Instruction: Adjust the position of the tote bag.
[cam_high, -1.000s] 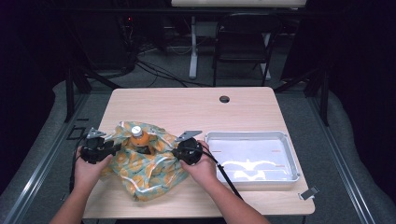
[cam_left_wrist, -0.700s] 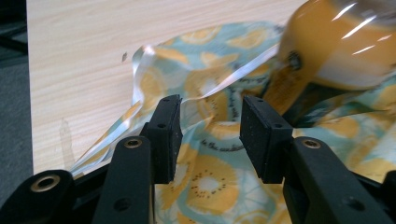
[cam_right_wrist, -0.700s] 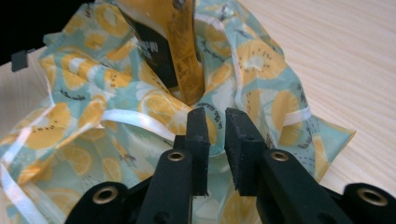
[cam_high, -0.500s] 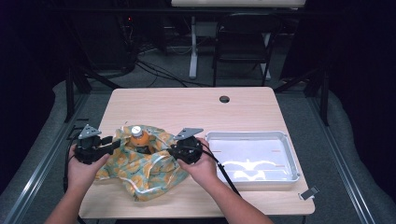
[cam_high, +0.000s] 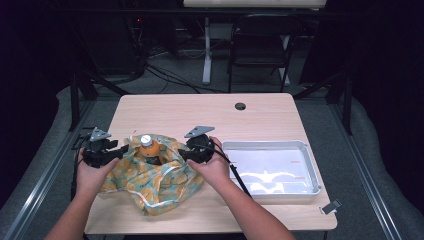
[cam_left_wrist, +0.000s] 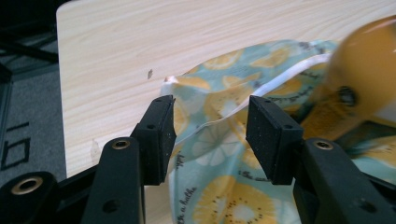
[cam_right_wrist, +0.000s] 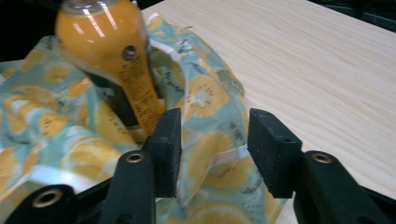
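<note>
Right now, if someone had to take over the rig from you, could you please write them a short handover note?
Left gripper: jaws have just been opening, now open, with the left edge of the lemon-print bag loose between them.
Right gripper: jaws have just been opening, now open, with the bag's right edge between them, not pinched.
Things: the orange juice bottle stands upright inside the bag, neck and cap poking out, at the table's front left. The metal tray sits to the right with nothing in it.
Done: bottle is in the bag.
Left: probably backing both grippers away; whether the bag goes to the tray is unclear.
</note>
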